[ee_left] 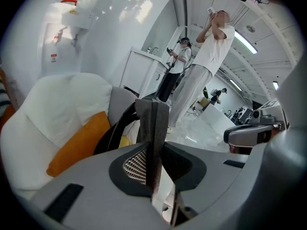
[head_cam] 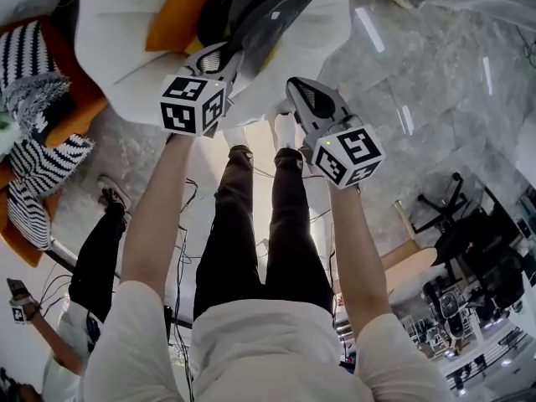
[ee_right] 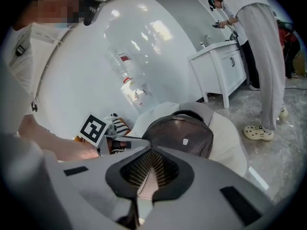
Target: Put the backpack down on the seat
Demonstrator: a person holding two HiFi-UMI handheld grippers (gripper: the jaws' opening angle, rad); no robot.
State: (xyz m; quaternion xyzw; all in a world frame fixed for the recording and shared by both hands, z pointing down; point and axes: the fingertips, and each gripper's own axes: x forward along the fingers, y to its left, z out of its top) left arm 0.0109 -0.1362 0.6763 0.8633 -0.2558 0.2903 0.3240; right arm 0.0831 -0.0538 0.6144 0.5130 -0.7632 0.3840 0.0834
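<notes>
A grey and black backpack [head_cam: 261, 7] [ee_right: 184, 133] rests against the back of a white padded seat [head_cam: 117, 48] [ee_right: 228, 143], beside an orange cushion [head_cam: 177, 7] [ee_left: 80, 146]. My left gripper [head_cam: 224, 59] [ee_left: 153, 152] is shut on the backpack's grey strap [ee_left: 152, 123], which stands upright between the jaws. Its marker cube [ee_right: 93, 128] shows left of the backpack in the right gripper view. My right gripper [head_cam: 303, 97] [ee_right: 152, 170] hovers just in front of the seat, a little short of the backpack, with its jaws together and nothing in them.
An orange sofa with striped cushions [head_cam: 46, 178] stands left of the seat. A white cabinet [ee_right: 218, 66] [ee_left: 141, 73] is behind, with people [ee_left: 206, 66] standing near it. Another person [head_cam: 92, 266] stands at my lower left. Cables [head_cam: 180, 249] lie on the marble floor; a black office chair [head_cam: 444, 212] is at right.
</notes>
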